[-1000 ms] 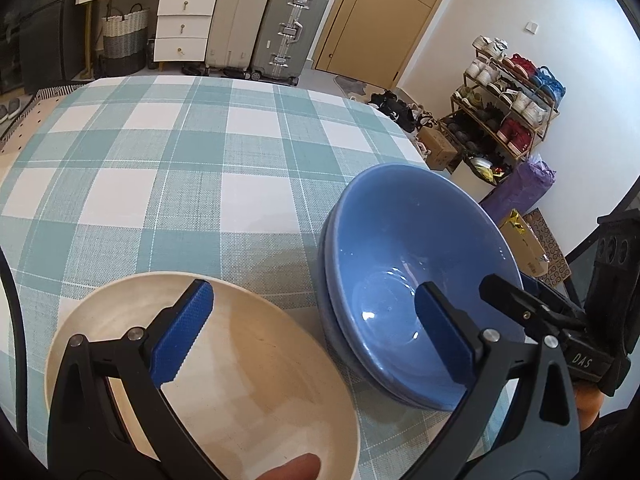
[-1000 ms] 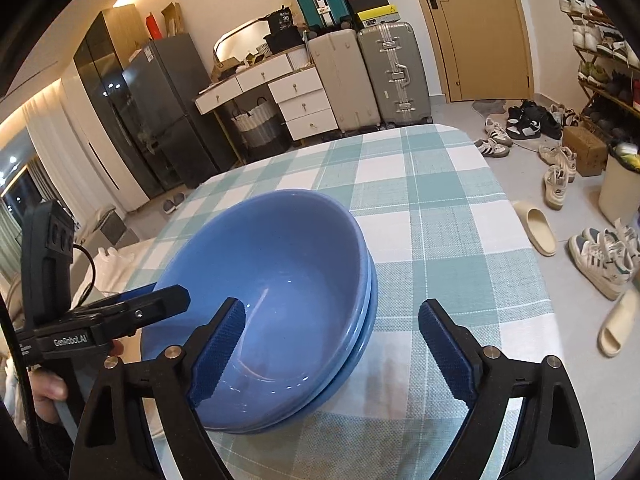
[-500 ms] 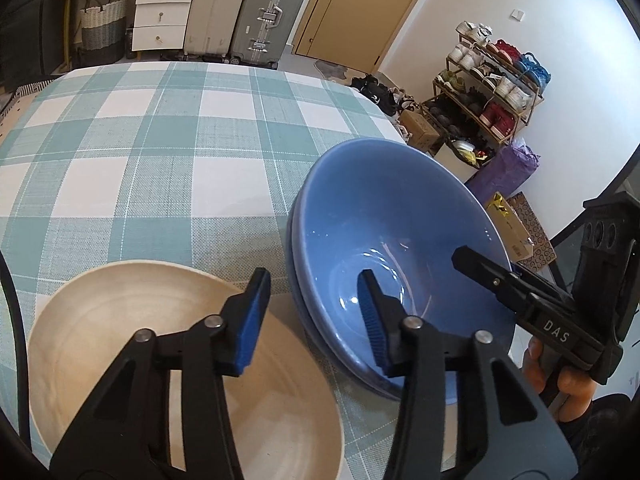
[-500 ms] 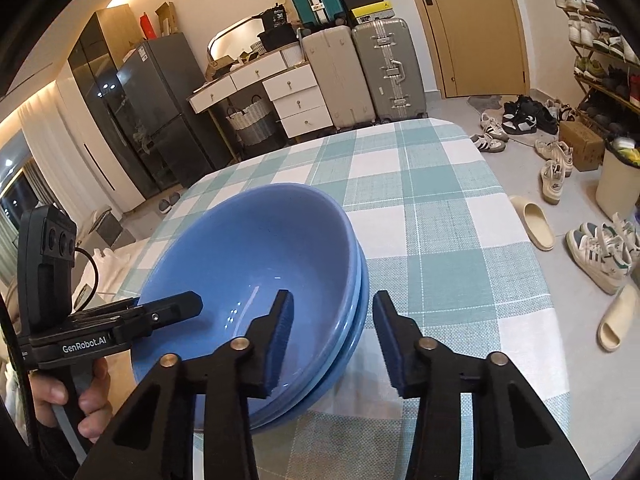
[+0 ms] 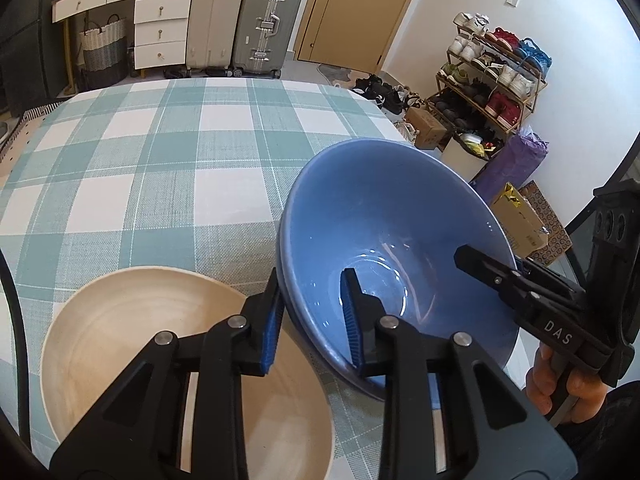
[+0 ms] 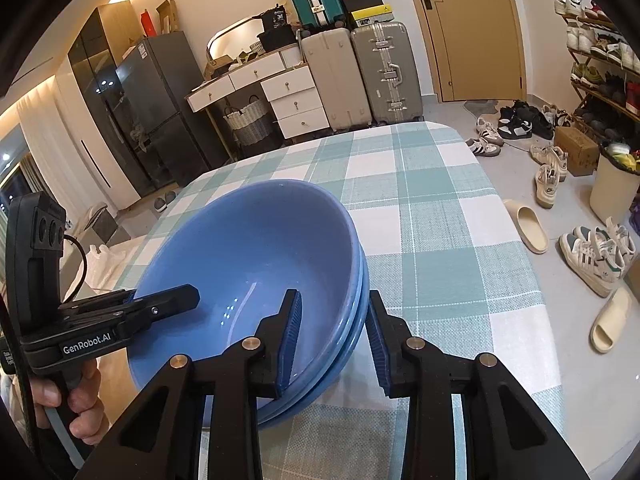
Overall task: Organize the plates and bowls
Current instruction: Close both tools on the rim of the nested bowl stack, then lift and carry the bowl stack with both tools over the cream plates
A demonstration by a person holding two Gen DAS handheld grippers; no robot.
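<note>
Two blue bowls [image 6: 256, 248], one cream bowl [image 5: 120, 320]

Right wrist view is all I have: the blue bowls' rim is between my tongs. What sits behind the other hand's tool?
Observer: A cream bowl stands beside the blue bowls, on the left hand's side.
Operator: Where do the left tongs grip?
Observer: The left tongs are closing astride the blue bowls' rim nearest the cream bowl, one pad inside, one outside.
Operator: Does the outer pad touch the cream bowl?
Observer: It hangs over the cream bowl's rim; I cannot tell whether it touches.
</note>
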